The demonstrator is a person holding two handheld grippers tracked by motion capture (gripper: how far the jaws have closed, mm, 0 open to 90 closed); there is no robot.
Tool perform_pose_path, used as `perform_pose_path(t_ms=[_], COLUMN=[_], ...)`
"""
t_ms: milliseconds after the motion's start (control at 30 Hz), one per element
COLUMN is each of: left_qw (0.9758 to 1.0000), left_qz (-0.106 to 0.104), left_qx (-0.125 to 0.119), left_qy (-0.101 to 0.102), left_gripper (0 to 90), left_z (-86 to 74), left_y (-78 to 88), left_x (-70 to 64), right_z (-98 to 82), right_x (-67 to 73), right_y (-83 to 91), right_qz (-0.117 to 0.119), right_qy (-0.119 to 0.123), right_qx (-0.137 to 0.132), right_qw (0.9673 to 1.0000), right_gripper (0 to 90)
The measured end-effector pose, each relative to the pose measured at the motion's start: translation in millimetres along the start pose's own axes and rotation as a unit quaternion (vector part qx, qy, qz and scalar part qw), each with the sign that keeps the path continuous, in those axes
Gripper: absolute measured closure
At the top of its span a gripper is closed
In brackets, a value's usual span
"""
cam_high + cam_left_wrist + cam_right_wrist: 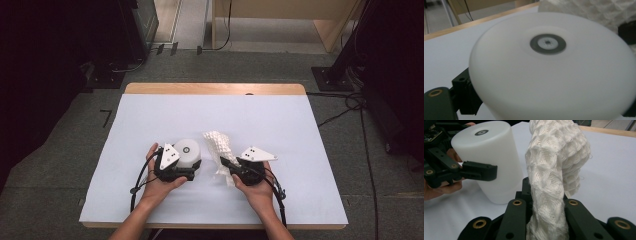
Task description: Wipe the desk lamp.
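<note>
Between the left gripper [186,170]'s spread jaws a white cylinder [187,151] is standing on the table [280,125], while just beside it the right gripper [231,165] is pinching a waffle cloth [220,145] upright, seemingly readying a wipe, which calls for swinging cloth onto cylinder.
</note>
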State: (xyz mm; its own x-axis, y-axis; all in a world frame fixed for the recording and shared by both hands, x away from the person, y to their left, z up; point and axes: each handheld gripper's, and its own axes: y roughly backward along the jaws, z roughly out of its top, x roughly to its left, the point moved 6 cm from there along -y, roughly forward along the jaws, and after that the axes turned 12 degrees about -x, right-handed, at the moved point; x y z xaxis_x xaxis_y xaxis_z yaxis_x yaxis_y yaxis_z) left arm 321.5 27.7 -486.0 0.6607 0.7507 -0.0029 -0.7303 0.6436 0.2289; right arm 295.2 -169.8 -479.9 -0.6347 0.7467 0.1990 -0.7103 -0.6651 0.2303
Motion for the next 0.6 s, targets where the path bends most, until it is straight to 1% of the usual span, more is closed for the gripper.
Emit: perform_pose_path(t_ms=[67,100,133,167,200,233,267,300,333,367,433,467,500,533,567,600], left_qw=[0.9998,0.9996,0.9992,0.9992,0.9981,0.9981,0.9971,0.9960,0.9948,0.9949,0.9963,0.9971,0.9978,0.9978,0.9980,0.9965], left_qz=[0.012,0.018,0.032,0.032,0.057,0.057,0.073,0.086,0.099,0.098,0.082,0.071,0.056,0.056,0.038,0.011], left_qx=[-0.010,-0.014,-0.013,-0.013,-0.007,-0.007,0.002,0.004,0.007,0.007,0.008,0.004,-0.005,-0.005,-0.016,-0.044], left_qy=[0.014,0.016,0.017,0.017,0.021,0.021,0.023,0.024,0.025,0.024,0.023,0.026,0.036,0.036,0.049,0.070], left_gripper=[3.7,3.7,3.6,3.6,3.6,3.8,3.8,4.2,7.4,8.4,8.6,8.7,8.7,8.7,8.7,8.7], left_z=[3.7,4.6,4.3,4.3,2.4,2.4,0.6,-0.6,-2.1,-1.8,-1.5,-0.4,2.1,2.1,6.5,18.3], left_y=[3.5,4.7,5.1,5.1,3.6,3.6,1.9,0.8,0.1,0.4,1.2,2.2,4.1,4.1,6.4,12.4], left_x=[0.3,-0.9,-2.9,-2.9,-7.7,-7.7,-9.6,-11.3,-12.8,-12.9,-10.9,-8.6,-5.9,-5.9,-3.2,1.5], right_z=[0.1,0.2,0.2,0.2,-0.3,-0.6,-0.6,-1.1,-2.8,-4.0,-7.0,-8.6,-10.5,-10.5,-12.3,-16.1], right_x=[-0.6,-1.0,-1.2,-1.2,-1.0,-0.8,-0.8,-0.3,0.6,1.2,2.0,2.6,3.8,3.8,5.4,9.1], right_y=[0.4,0.2,-0.1,-0.1,-0.9,-1.5,-1.5,-1.9,-2.9,-3.4,-5.1,-6.0,-7.3,-7.3,-8.7,-11.9], right_qz=[0.000,0.000,0.000,0.000,0.000,0.000,0.000,0.002,0.002,0.003,0.003,0.004,0.005,0.005,0.006,0.010], right_qy=[-0.001,-0.001,-0.001,-0.001,-0.003,-0.003,-0.003,-0.002,0.001,-0.002,0.000,0.001,0.000,0.000,0.000,0.003], right_qx=[0.001,0.000,0.000,0.000,0.001,0.001,0.001,0.002,0.006,0.009,0.014,0.017,0.021,0.021,0.026,0.033], right_qw=[1.0000,1.0000,1.0000,1.0000,1.0000,1.0000,1.0000,1.0000,1.0000,1.0000,0.9999,0.9998,0.9998,0.9998,0.9997,0.9994], right_gripper=[79.1,79.1,79.1,79.1,79.1,79.0,79.0,79.0,79.0,79.0,79.0,79.0,79.0,79.0,79.0,79.0])
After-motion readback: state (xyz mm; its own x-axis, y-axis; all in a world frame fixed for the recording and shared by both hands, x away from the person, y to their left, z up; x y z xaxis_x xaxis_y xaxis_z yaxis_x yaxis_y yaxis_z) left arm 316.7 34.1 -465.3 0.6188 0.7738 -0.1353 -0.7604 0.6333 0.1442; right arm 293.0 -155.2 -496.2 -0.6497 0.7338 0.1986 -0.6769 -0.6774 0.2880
